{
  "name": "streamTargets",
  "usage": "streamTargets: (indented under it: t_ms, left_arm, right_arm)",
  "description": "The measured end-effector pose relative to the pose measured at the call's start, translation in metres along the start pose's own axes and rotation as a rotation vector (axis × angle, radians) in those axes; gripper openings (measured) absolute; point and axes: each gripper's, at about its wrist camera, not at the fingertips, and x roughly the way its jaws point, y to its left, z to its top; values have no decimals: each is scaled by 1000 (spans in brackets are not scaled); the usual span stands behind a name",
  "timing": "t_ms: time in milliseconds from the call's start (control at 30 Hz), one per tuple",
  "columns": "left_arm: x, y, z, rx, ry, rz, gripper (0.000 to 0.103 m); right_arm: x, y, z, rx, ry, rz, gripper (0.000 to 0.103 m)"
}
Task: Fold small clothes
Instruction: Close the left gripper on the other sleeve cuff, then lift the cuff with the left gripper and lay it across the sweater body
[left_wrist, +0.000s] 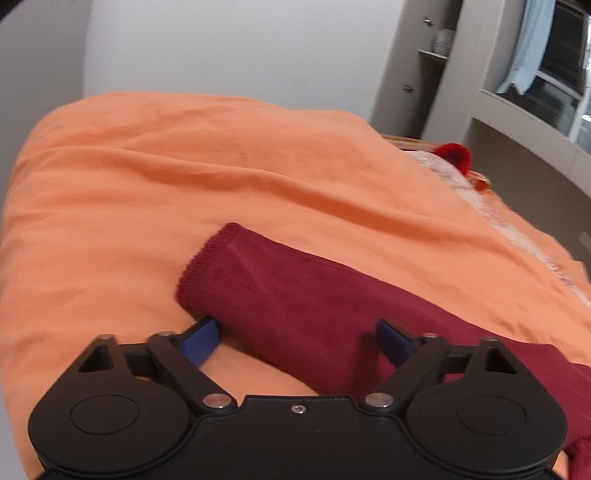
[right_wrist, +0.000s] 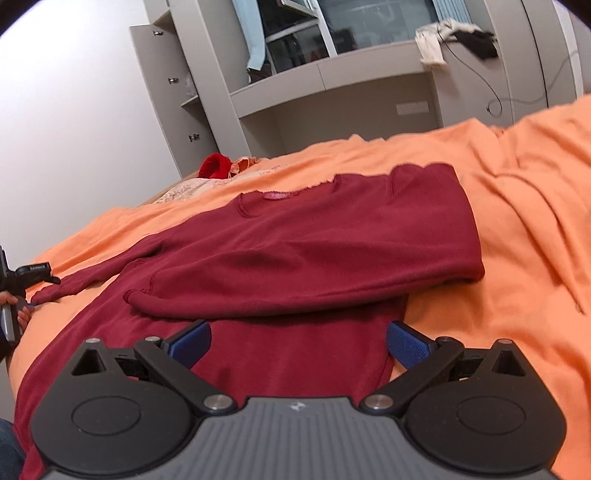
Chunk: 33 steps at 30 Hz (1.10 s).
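Observation:
A dark red sweater (right_wrist: 295, 236) lies flat on the orange bed cover (right_wrist: 517, 206), neck with a pink label (right_wrist: 277, 194) at the far side. One sleeve (right_wrist: 332, 284) is folded across the body. The other sleeve (left_wrist: 280, 295) stretches out sideways, its ribbed cuff (left_wrist: 207, 254) pointing away. My left gripper (left_wrist: 297, 338) straddles this sleeve near the cuff, jaws wide, one blue pad (left_wrist: 201, 339) beside its edge; no squeeze shows. My right gripper (right_wrist: 299, 345) hovers open over the sweater's lower body near the hem. The left gripper (right_wrist: 22, 277) and a hand show at the right wrist view's left edge.
A red knitted item (right_wrist: 214, 166) and pale lace fabric (right_wrist: 181, 192) lie at the bed's far end. Grey cabinets and shelves (right_wrist: 332, 85) stand beyond the bed, with clothes (right_wrist: 454, 40) heaped on a ledge. The orange cover (left_wrist: 147, 184) is wrinkled around the sweater.

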Motion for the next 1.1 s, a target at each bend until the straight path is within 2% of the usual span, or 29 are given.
streamTargets:
  t_ms: [100, 167, 333, 367, 567, 667, 900, 1100]
  left_arm:
    - [1, -7, 1, 11, -11, 45, 69]
    - [-1, -7, 2, 7, -19, 58, 45]
    - [0, -7, 6, -11, -24, 68, 17]
    - [-1, -7, 6, -14, -29, 61, 13]
    - [-14, -16, 8, 38, -83, 47, 8]
    - [-27, -21, 11, 80, -131, 14, 7]
    - [-81, -50, 23, 236, -299, -114, 7]
    - [-150, -102, 20, 363, -409, -264, 7]
  right_arm:
    - [0, -3, -1, 9, 5, 4, 103]
    - [0, -3, -1, 13, 5, 7, 103]
    - [2, -2, -1, 12, 7, 5, 103]
    - [2, -2, -1, 11, 8, 5, 103]
    - [2, -1, -1, 12, 7, 4, 103]
    - [1, 0, -1, 12, 5, 4, 103]
    - [-4, -1, -1, 13, -20, 9, 103]
    - [-15, -1, 3, 15, -66, 18, 103]
